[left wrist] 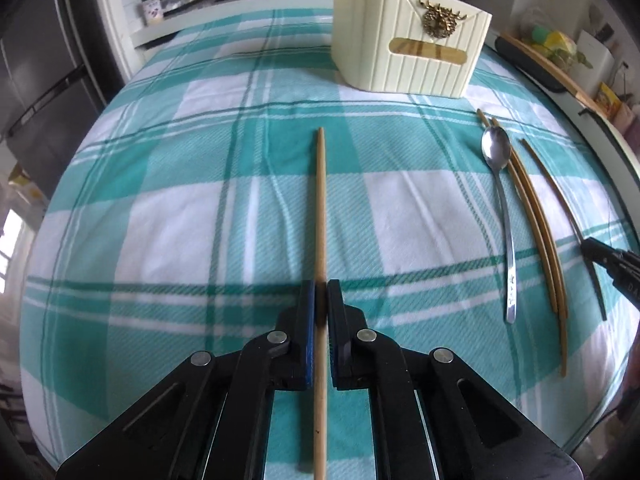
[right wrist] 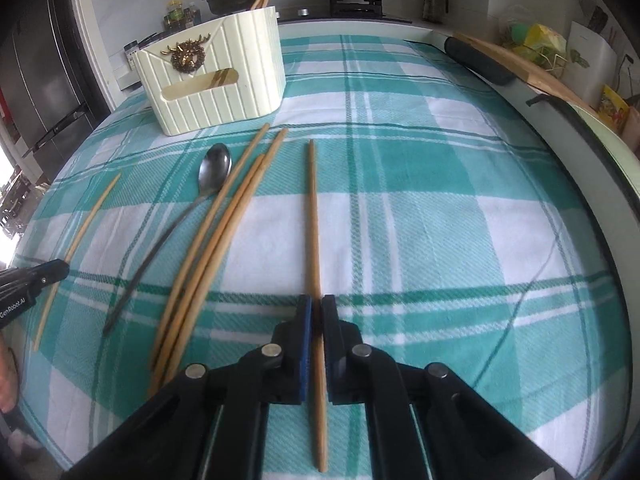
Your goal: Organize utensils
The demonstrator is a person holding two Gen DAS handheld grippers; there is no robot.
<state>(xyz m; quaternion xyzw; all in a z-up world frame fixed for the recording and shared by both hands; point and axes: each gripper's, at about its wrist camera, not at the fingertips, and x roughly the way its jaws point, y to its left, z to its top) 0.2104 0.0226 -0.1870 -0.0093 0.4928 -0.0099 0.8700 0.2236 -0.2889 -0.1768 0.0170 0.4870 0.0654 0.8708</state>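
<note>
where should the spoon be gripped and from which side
Grip the spoon mid-handle, from above, jaws across its width: it lies flat on the tablecloth, the handle is thin, and chopsticks crowd the bowl end's right side, so mid-handle looks clearest.

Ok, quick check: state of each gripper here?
Left gripper: shut on a single chopstick.
Right gripper: shut on another chopstick.
</note>
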